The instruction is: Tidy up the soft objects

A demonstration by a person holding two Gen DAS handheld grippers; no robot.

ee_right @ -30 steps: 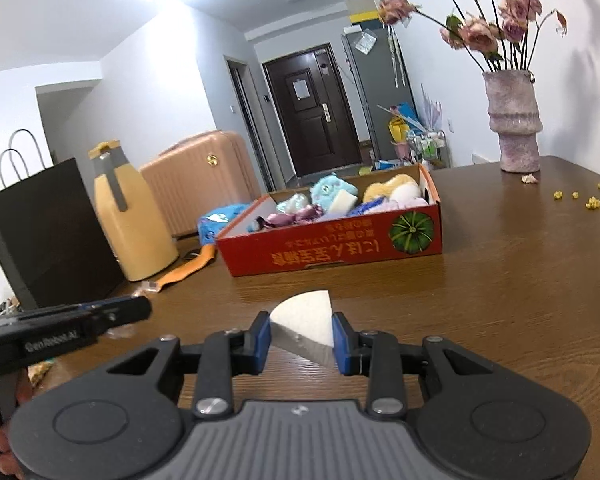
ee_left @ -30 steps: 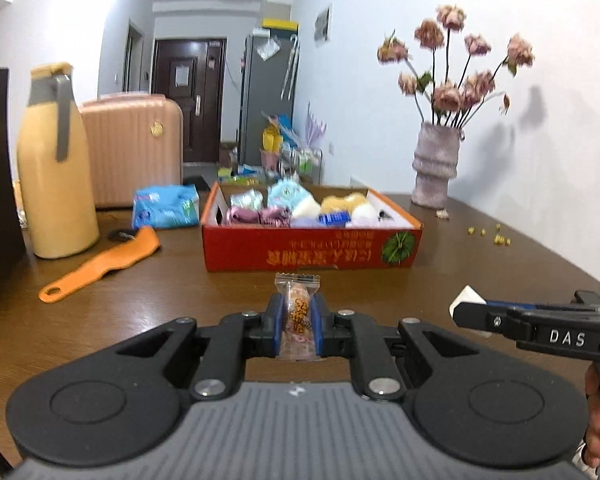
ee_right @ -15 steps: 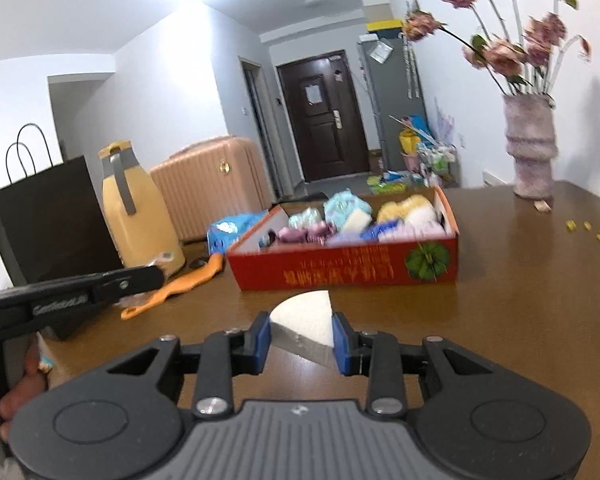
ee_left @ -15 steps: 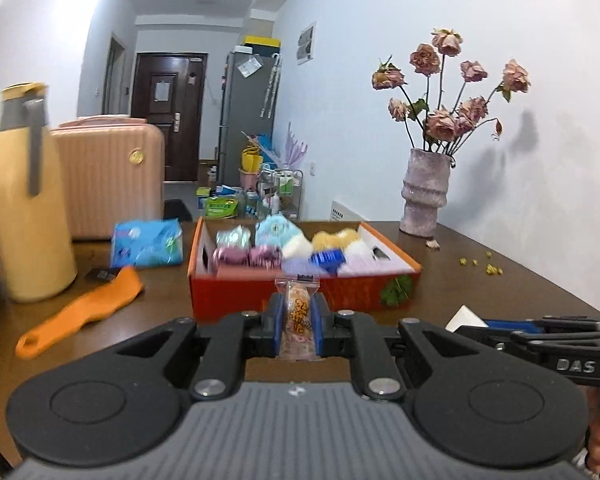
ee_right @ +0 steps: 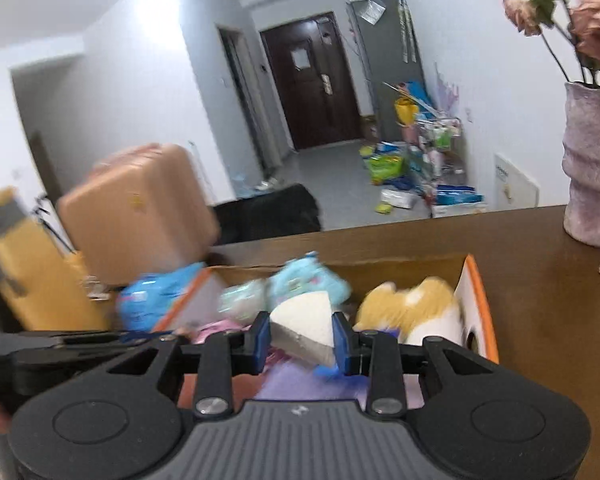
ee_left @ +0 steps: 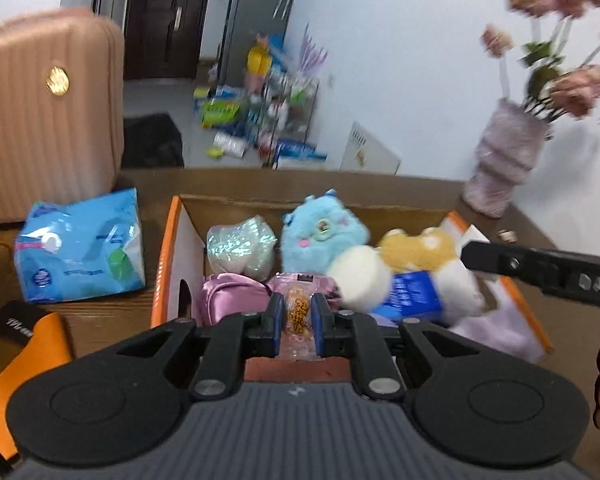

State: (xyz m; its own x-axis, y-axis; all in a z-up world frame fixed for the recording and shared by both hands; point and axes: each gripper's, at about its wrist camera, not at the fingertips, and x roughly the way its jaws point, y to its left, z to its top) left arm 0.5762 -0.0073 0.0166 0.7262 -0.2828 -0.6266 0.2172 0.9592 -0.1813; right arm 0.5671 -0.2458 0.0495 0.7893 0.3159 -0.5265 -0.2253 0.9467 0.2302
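My left gripper [ee_left: 296, 320] is shut on a small clear snack packet [ee_left: 298, 316] and hangs over the near edge of the orange cardboard box [ee_left: 162, 272]. My right gripper [ee_right: 302, 334] is shut on a white foam wedge [ee_right: 304, 326] above the same box [ee_right: 476, 300]. The box holds a blue plush toy [ee_left: 320, 236], a yellow plush [ee_left: 416, 250], a pink satin pouch [ee_left: 228, 296], a white shiny bag [ee_left: 242, 250] and a blue packet [ee_left: 412, 294]. The right gripper also shows at the right of the left wrist view [ee_left: 540, 270].
A blue tissue pack [ee_left: 80, 248] and an orange tool [ee_left: 24, 364] lie left of the box. A pink suitcase [ee_left: 48, 108] stands behind. A vase of dried flowers [ee_right: 592, 164] stands at the table's right. A yellow jug [ee_right: 24, 272] is at the left.
Both grippers have moved forward and up, from low over the table to above the box, still holding the packet and the wedge.
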